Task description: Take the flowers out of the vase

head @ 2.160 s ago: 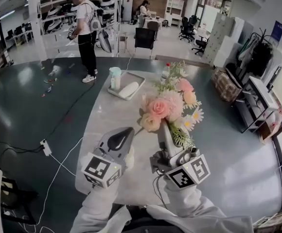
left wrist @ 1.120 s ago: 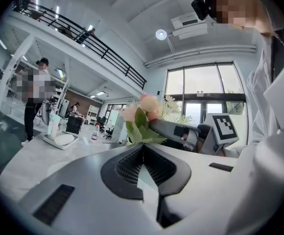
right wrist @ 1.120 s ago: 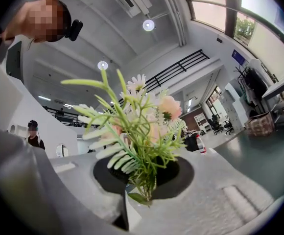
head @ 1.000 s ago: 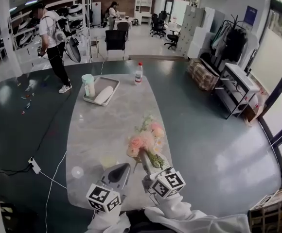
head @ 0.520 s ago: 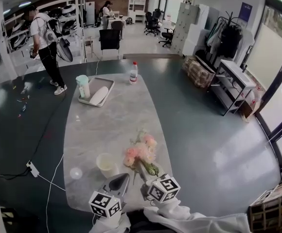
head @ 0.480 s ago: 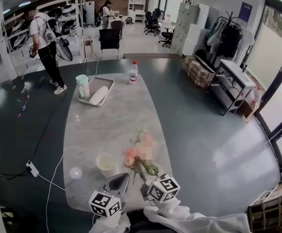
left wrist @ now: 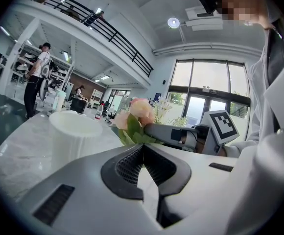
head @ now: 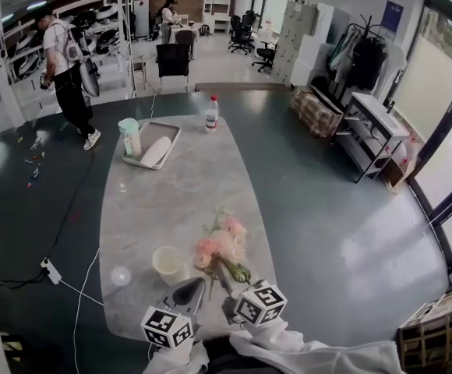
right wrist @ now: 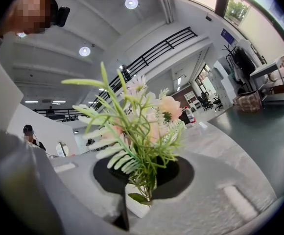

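Fingers (right wrist: 220, 180) of the right gripper (right wrist: 147, 192) pinch the stems of the flowers (right wrist: 147, 126), which are out of the vase (head: 169, 262) and just right of it over the table (head: 179, 185). The left gripper (left wrist: 144, 148) has its fingers pressed together, empty, near the vase.

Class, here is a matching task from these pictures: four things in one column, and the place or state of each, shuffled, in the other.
Things:
1. flowers
2. vase
3. bottle
4. left claw

Place or state:
A. shut, with nothing in it
B. upright on the table, no flowers in it
C. gripped by the right claw
D. far end, beside the tray

Pairs: 1-C, 2-B, 3-D, 4-A
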Demonstrator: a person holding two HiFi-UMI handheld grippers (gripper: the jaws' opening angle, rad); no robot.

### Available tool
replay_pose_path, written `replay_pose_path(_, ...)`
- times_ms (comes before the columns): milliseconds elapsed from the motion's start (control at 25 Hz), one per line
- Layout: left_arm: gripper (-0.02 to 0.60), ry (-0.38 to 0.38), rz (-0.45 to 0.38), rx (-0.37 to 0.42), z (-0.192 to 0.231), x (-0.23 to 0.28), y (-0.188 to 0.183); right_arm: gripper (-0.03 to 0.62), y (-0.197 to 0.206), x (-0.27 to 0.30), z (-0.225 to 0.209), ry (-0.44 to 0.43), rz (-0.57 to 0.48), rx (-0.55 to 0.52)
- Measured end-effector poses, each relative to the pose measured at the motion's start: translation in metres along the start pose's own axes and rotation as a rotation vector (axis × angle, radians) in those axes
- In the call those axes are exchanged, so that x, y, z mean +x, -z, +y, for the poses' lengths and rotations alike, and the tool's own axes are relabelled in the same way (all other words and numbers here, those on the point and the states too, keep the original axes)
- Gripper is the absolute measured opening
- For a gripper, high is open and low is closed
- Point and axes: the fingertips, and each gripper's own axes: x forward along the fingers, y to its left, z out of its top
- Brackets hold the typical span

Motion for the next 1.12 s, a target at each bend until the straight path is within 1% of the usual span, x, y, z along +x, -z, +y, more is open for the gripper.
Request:
replay_pose_path(280,0.002,0.000,0.003,-0.009,0.0006,0.0021,0.0018,0.072,-0.0002,0.0004,0.0029,-0.012,0.003,-0.014)
replay_pose_path(1120,0.003,-0.022,0.003,-0.025,-0.0006,-0.0020,0.0051,0.072,0.0034,-0.0039,0.0019,-0.009,0.017,-0.004)
